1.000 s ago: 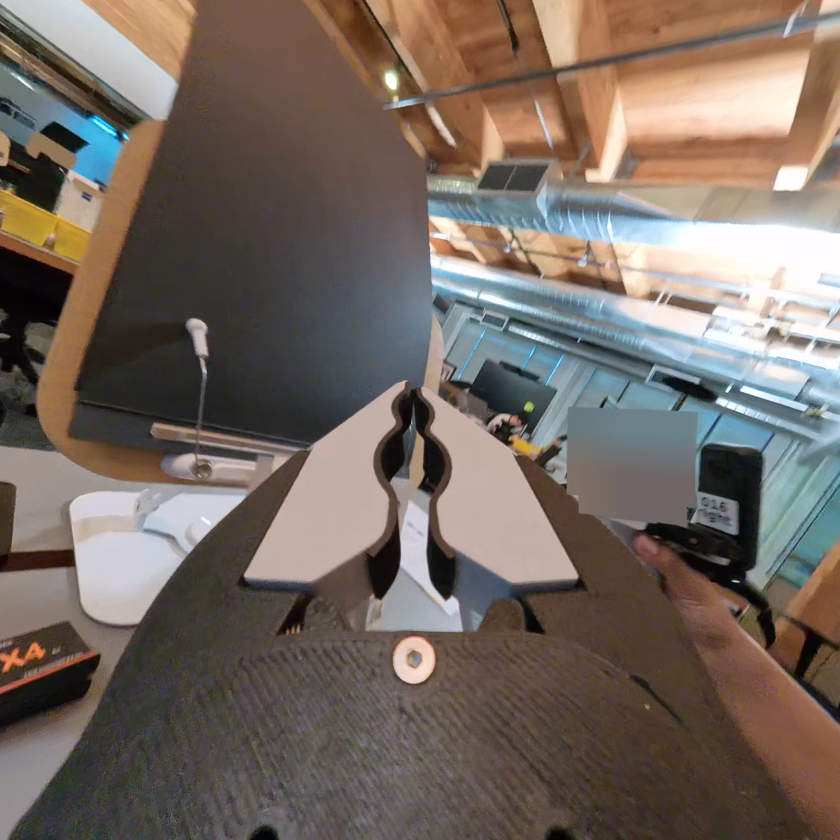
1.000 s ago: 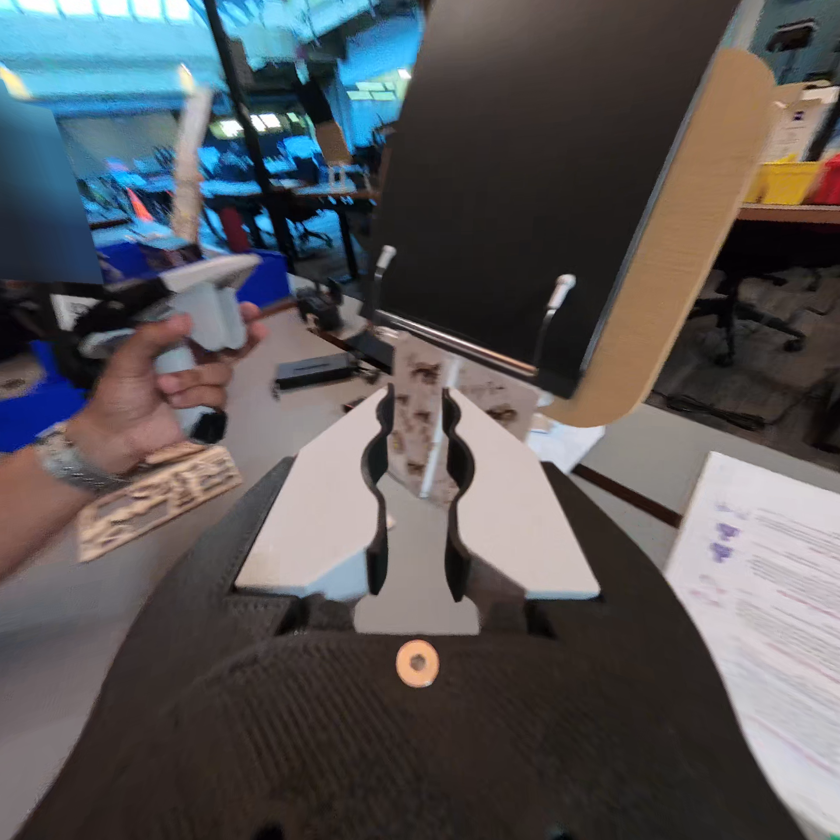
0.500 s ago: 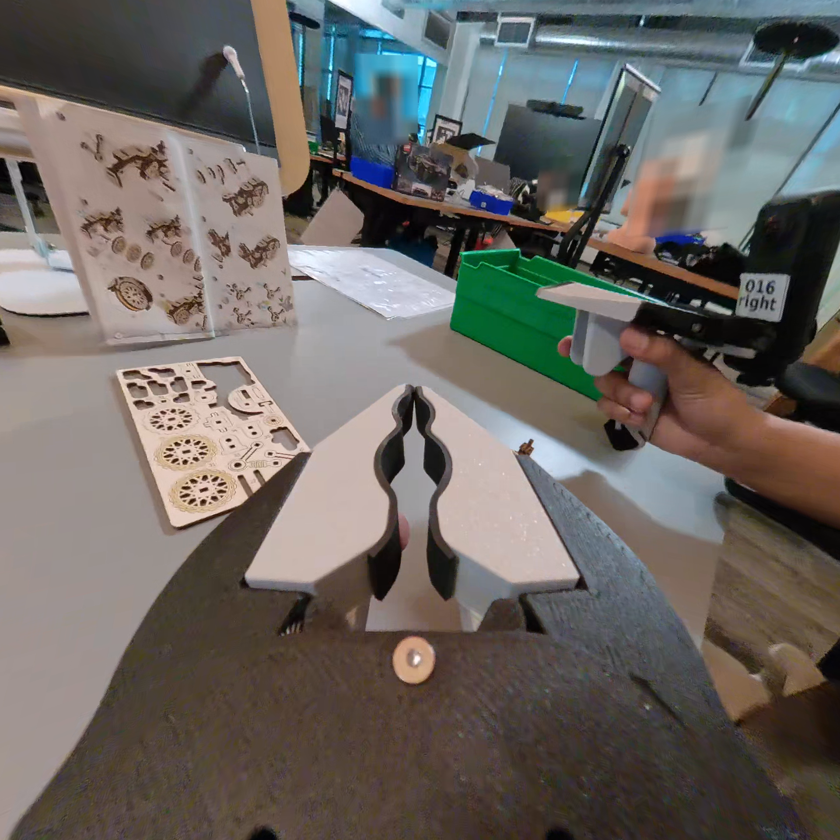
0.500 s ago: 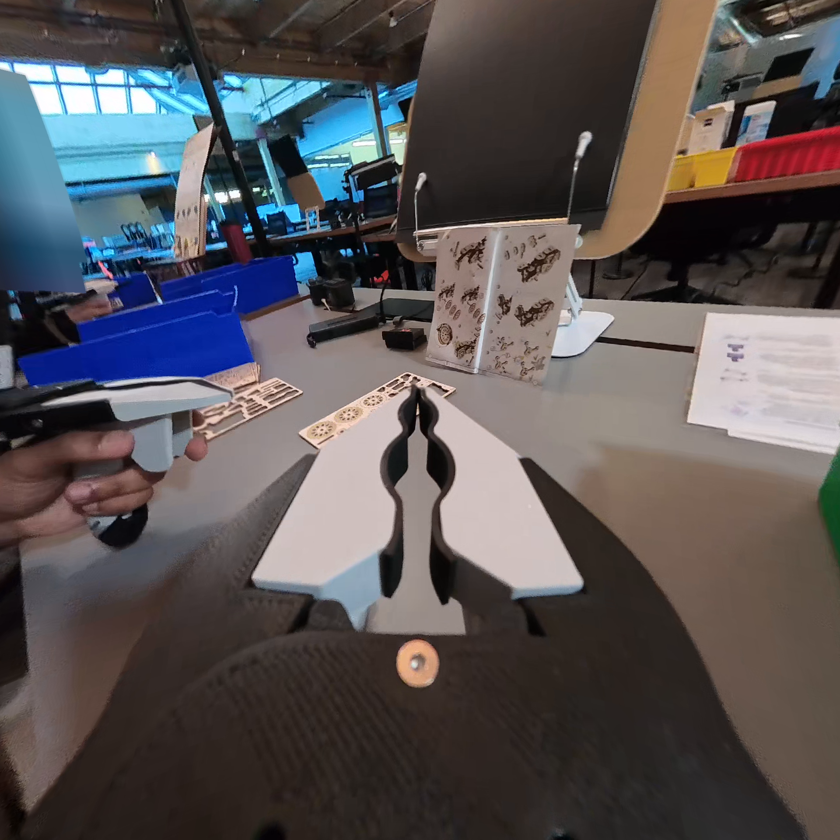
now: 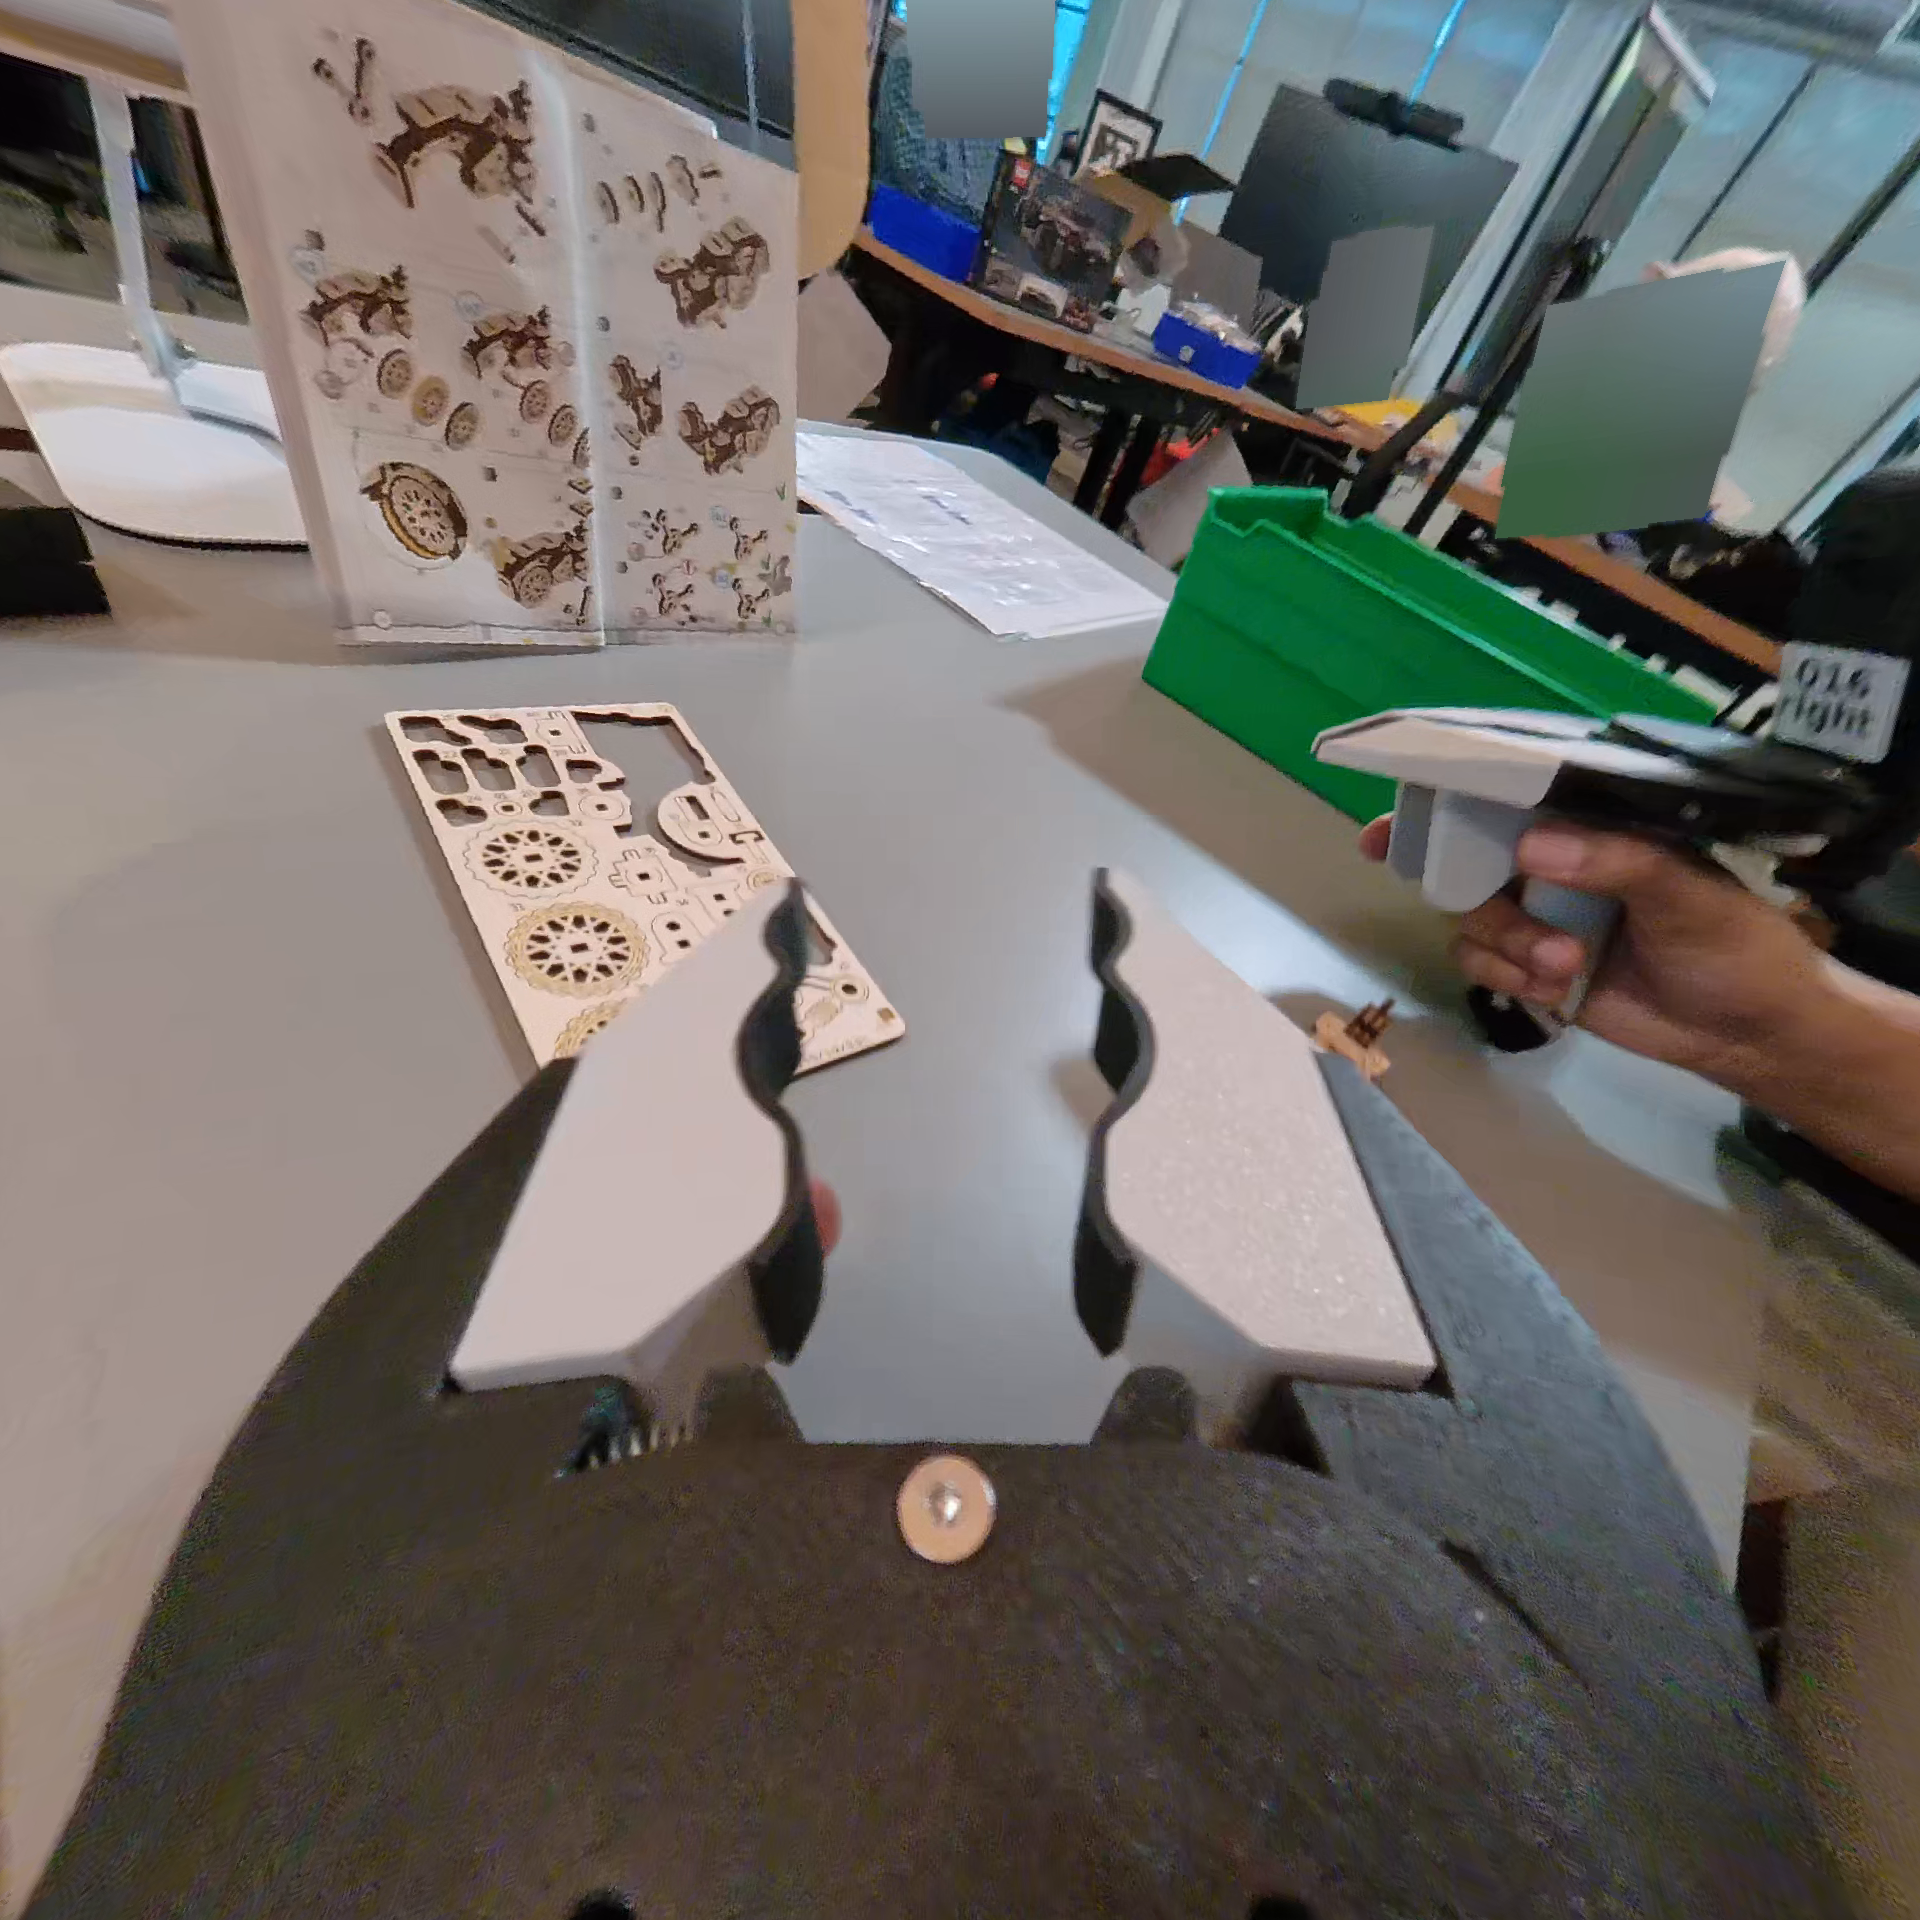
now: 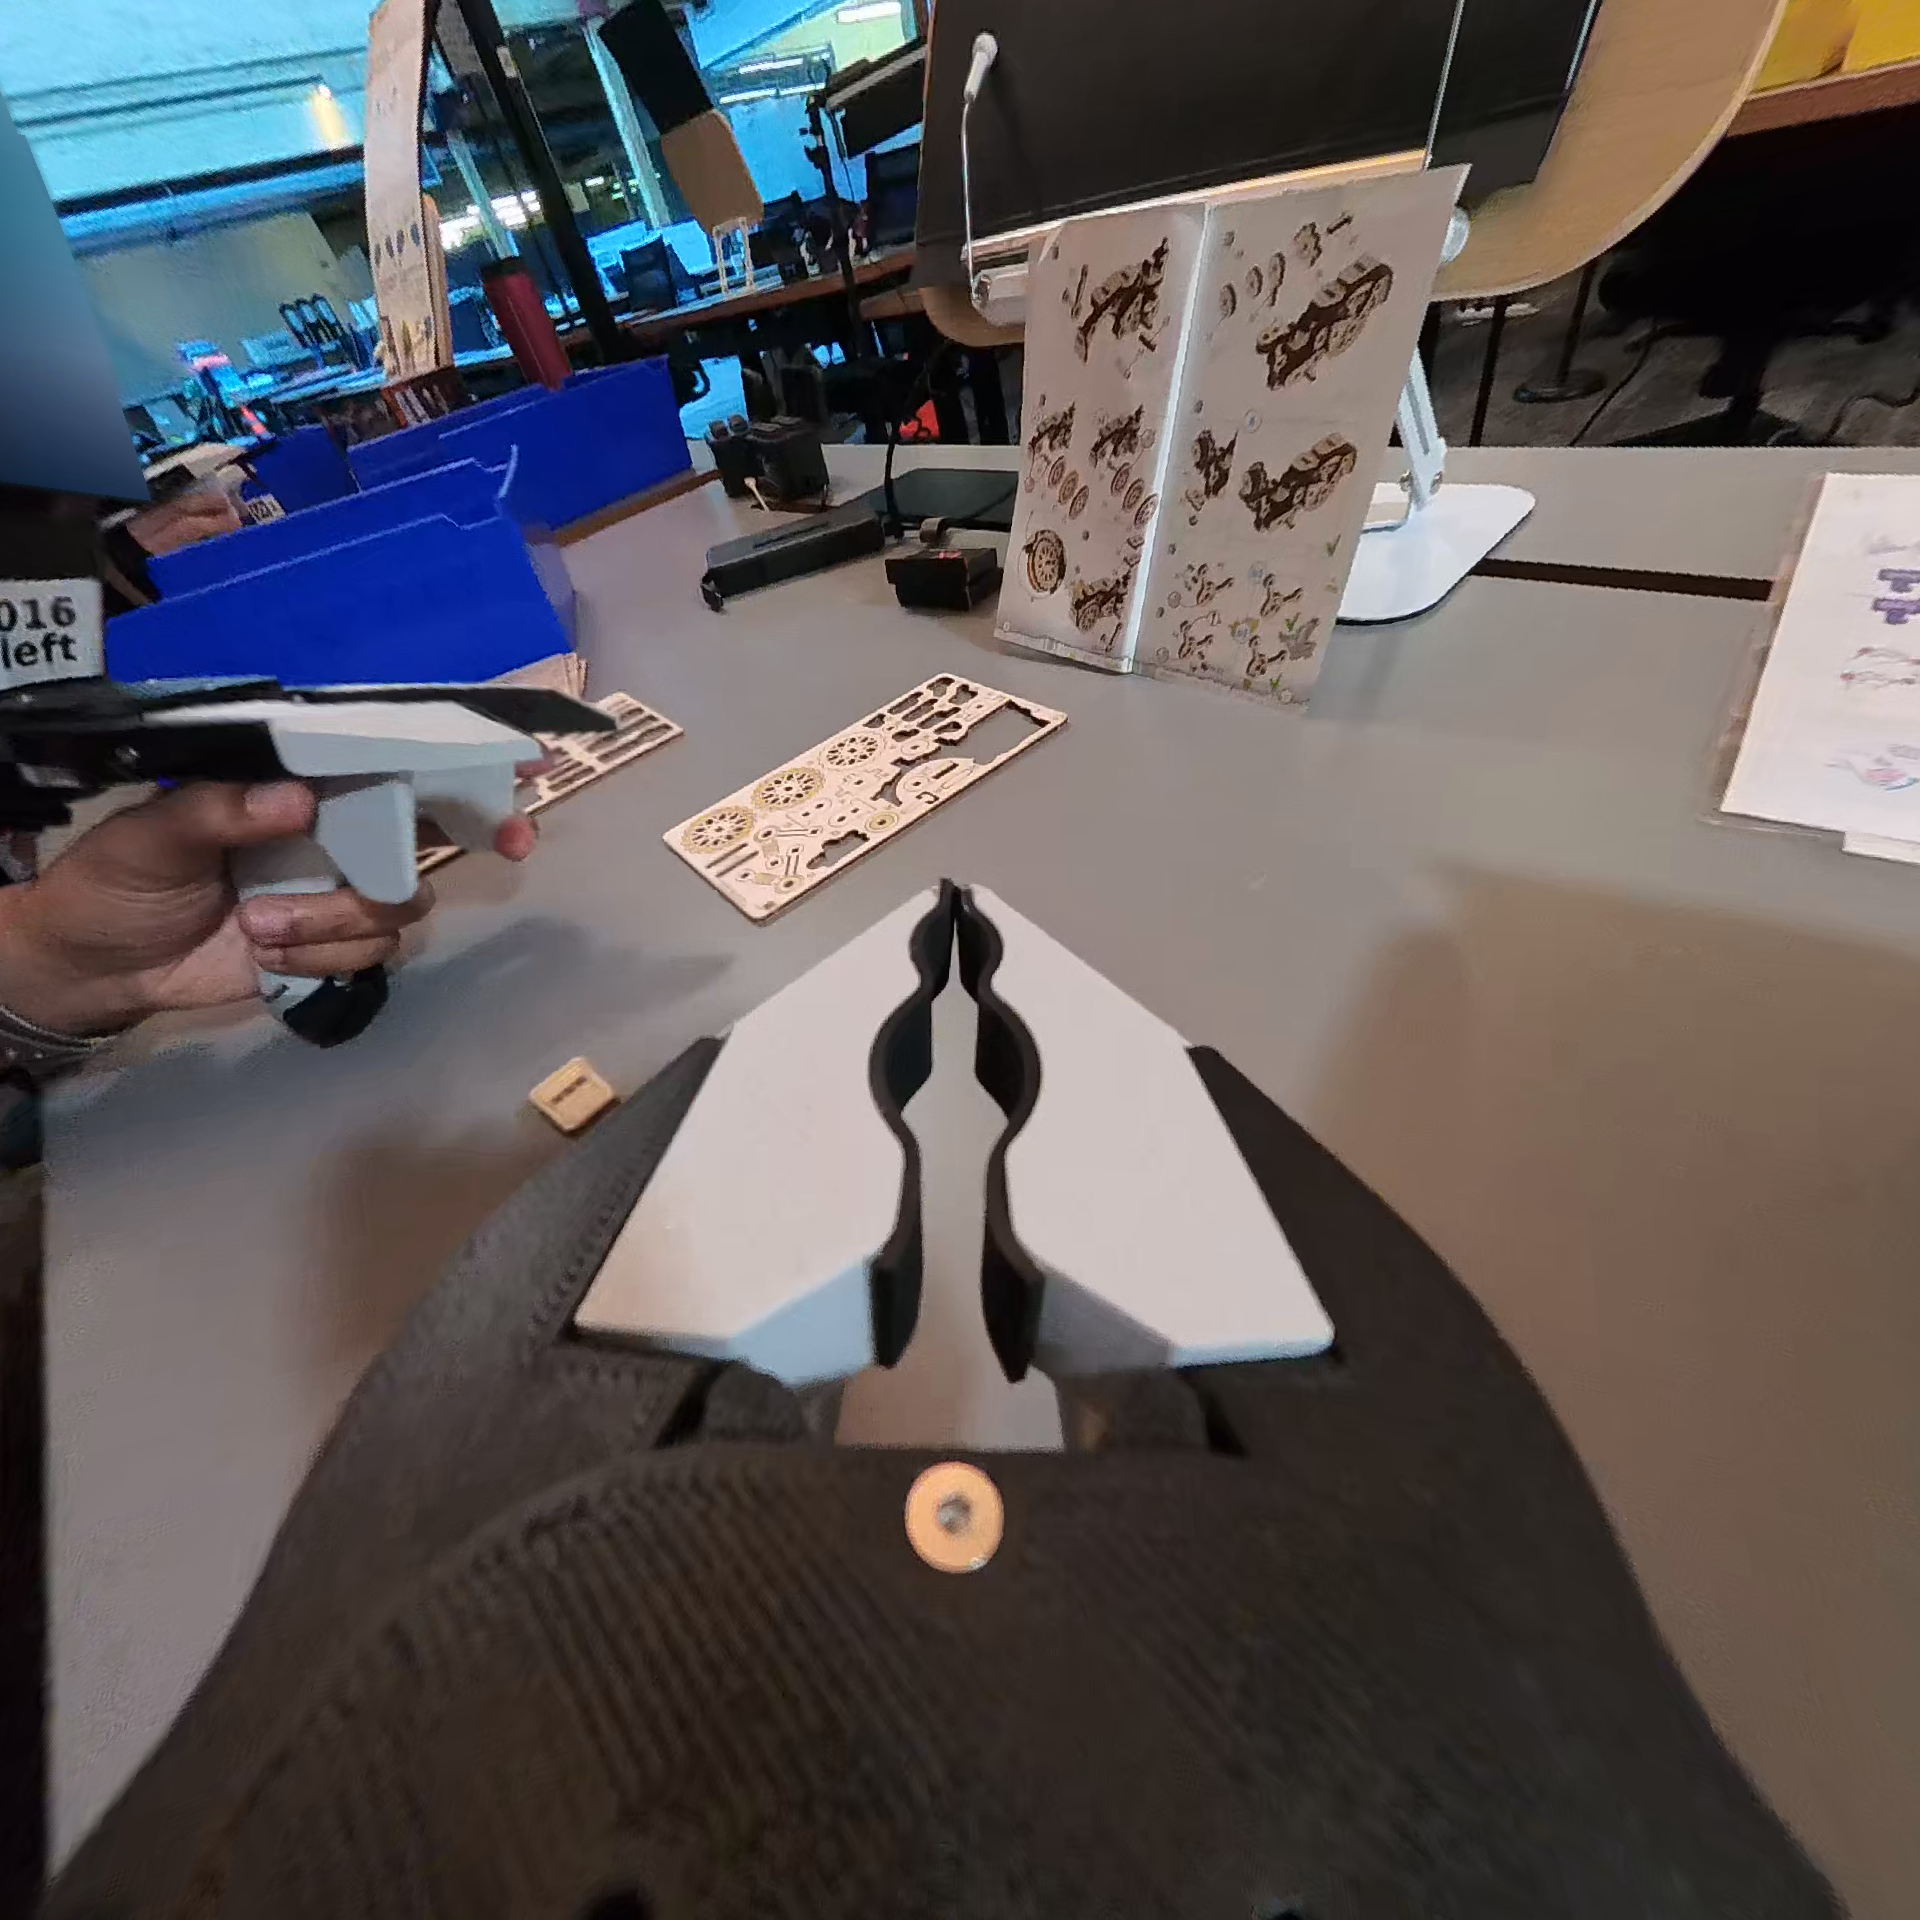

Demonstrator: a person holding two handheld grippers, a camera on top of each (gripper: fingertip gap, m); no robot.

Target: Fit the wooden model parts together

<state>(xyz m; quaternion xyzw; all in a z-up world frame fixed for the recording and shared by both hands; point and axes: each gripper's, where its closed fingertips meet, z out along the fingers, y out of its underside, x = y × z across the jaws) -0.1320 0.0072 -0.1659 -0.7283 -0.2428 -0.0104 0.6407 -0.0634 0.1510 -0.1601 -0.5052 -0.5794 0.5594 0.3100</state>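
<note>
A laser-cut wooden sheet of model parts (image 5: pixel 613 862) lies flat on the grey table just beyond my left gripper (image 5: pixel 945 894), which is open and empty a little above the table. A small loose wooden part with dark pegs (image 5: pixel 1351 1039) lies to its right. My right gripper (image 6: pixel 951 894) is shut and empty, pointing at the same sheet (image 6: pixel 862 800). A small square wooden piece (image 6: pixel 571 1091) lies at its left. A second wooden sheet (image 6: pixel 613 748) lies farther left, partly hidden by the left gripper (image 6: pixel 561 717).
A folded instruction booklet (image 5: pixel 540 343) stands behind the sheet, in front of a monitor stand (image 6: pixel 1444 540). A green bin (image 5: pixel 1351 644) is at the right, blue bins (image 6: pixel 364 603) at the left. Papers (image 6: pixel 1849 665) lie at the right. Black devices (image 6: pixel 810 540) lie at the back. Some 15 cm of space lies between my two pairs of fingers.
Both grippers have tilted down from the monitor and ceiling to the table. My left gripper has opened wide. My right gripper has closed its small gap.
</note>
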